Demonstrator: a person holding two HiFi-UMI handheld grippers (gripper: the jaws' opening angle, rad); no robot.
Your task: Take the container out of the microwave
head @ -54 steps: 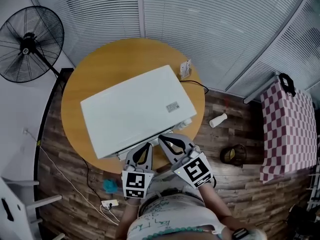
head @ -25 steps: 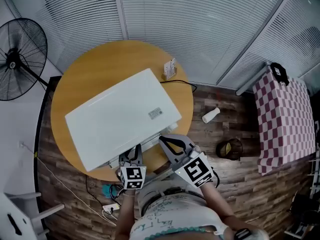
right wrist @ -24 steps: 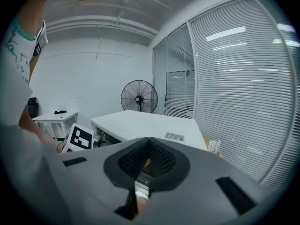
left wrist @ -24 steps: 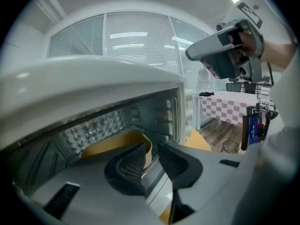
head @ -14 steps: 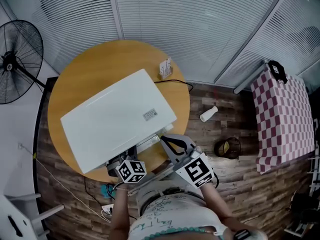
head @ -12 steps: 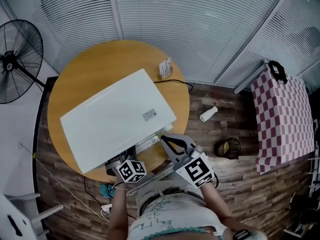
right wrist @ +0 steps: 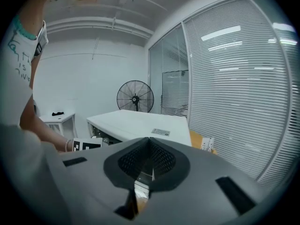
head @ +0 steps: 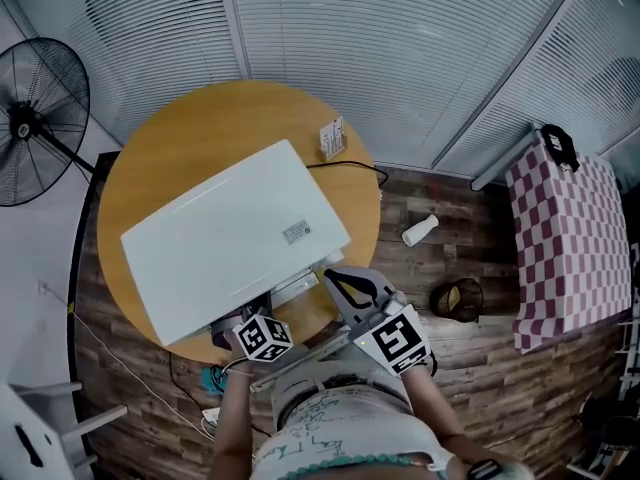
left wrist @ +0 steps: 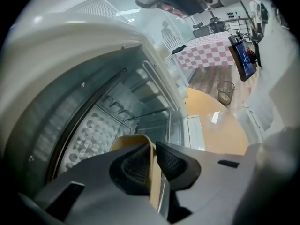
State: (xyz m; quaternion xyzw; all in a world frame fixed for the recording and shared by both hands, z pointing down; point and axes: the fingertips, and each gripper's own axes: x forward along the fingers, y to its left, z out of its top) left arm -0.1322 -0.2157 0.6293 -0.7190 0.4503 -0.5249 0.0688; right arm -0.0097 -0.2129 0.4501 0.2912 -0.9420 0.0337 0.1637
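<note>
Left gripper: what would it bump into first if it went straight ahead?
The tan container: its rim already stands between the closing jaws of the left gripper. Behind it, probably the microwave's patterned inner wall.

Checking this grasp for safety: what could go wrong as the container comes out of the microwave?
The left gripper has its jaws closing on just one thin wall of the tan container, so it may tilt, buckle or slip when lifted. It sits inside the white microwave; pulled out, it could catch on the opening's edge.
</note>
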